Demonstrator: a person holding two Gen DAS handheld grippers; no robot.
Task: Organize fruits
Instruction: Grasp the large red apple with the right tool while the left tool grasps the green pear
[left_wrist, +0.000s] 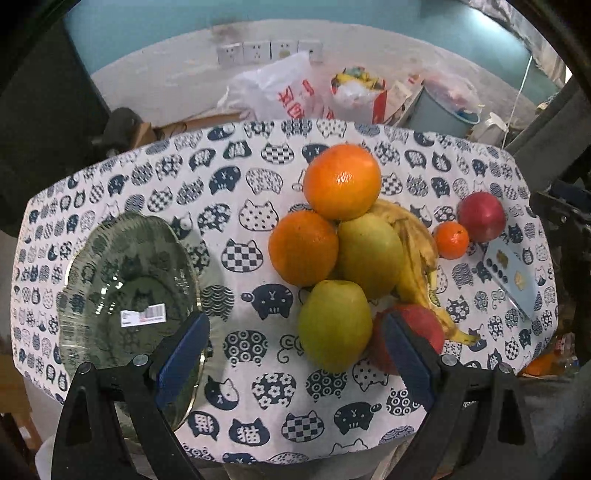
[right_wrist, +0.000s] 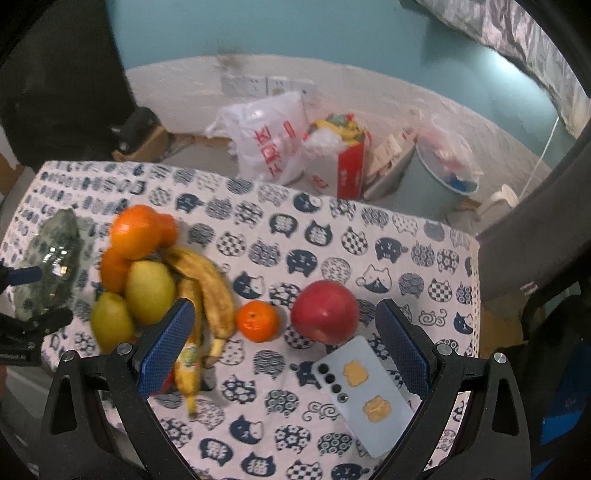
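Fruit lies heaped mid-tablecloth (left_wrist: 236, 229): oranges (left_wrist: 341, 181), pears (left_wrist: 334, 325), bananas (left_wrist: 417, 254); tangerine (right_wrist: 257, 320) and red apple (right_wrist: 325, 311) sit apart. I see glass plate (left_wrist: 125, 280) empty. Left gripper (left_wrist: 295, 362) and right gripper (right_wrist: 286, 354) both spread wide, holding nothing.

Clear glass plate (left_wrist: 125, 280) (glossy), printed cloth tablecloth (left_wrist: 236, 206), shiny apple (right_wrist: 325, 310)

My left gripper (left_wrist: 295, 369): black plastic frame with triangular cut-outs, silver round screws at the finger bases, blue textured pads (left_wrist: 181, 363). My right gripper (right_wrist: 284, 354): same black frame, silver screws, blue cross-hatched pads (right_wrist: 166, 347).
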